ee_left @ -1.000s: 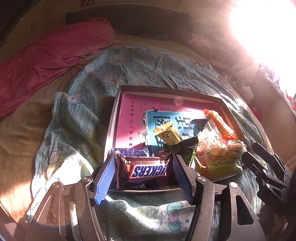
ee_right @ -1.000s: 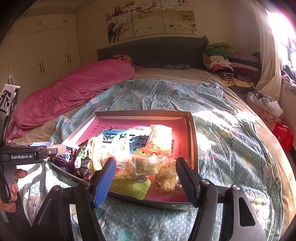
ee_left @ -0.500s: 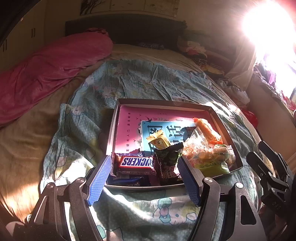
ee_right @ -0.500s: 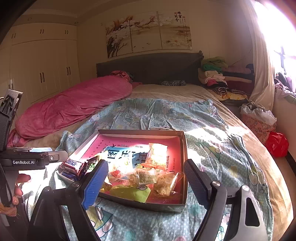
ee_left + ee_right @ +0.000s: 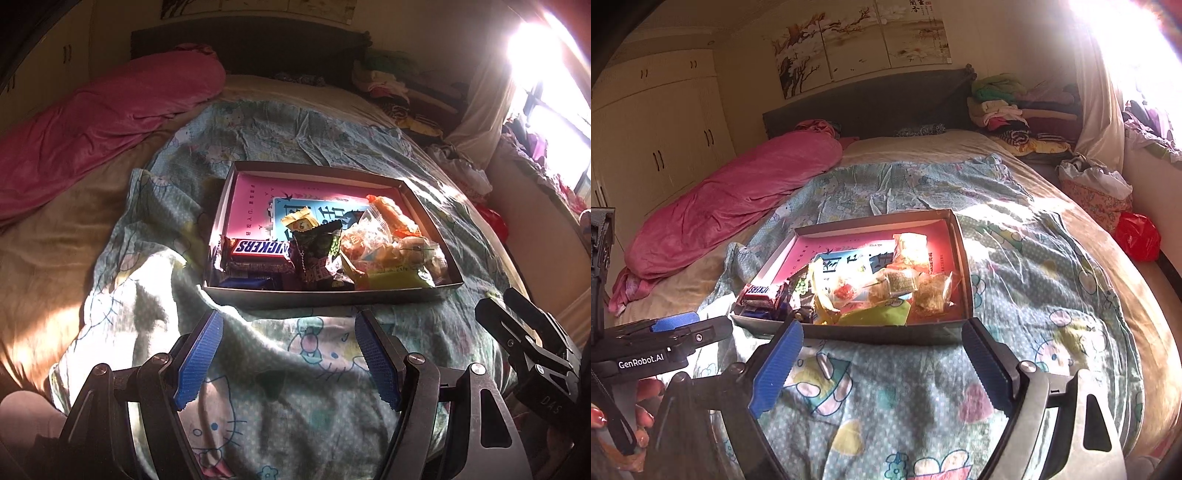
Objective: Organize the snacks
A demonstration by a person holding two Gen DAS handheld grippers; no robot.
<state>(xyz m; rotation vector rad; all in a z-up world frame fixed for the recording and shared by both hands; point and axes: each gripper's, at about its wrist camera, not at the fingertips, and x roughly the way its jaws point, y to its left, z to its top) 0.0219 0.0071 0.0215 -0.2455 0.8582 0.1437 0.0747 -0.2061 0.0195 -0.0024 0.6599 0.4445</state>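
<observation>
A shallow dark box (image 5: pixel 332 295) with a pink lining lies on the bed and holds the snacks. At its near left corner is a Snickers bar (image 5: pixel 262 248), with a dark green packet (image 5: pixel 319 251) and a yellow candy (image 5: pixel 301 221) beside it. Clear bags of snacks (image 5: pixel 388 247) fill the near right. My left gripper (image 5: pixel 288 321) hangs open just short of the box's front wall, with nothing between its fingers. My right gripper (image 5: pixel 882 328) is also in front of the box (image 5: pixel 886 336). Its jaws are opening and empty. The Snickers bar (image 5: pixel 759 290) sits at the left there.
The box rests on a cartoon-print cover (image 5: pixel 1034 258). A rolled pink blanket (image 5: pixel 738 199) lies along the left of the bed. Folded clothes (image 5: pixel 1015 107) and a red bag (image 5: pixel 1137 236) are at the right. A hand (image 5: pixel 642 417) holds the left gripper's body (image 5: pixel 653 350).
Both grippers have drawn back from the box and risen a little. The left jaws no longer flank the Snickers bar. The right jaws have spread wider.
</observation>
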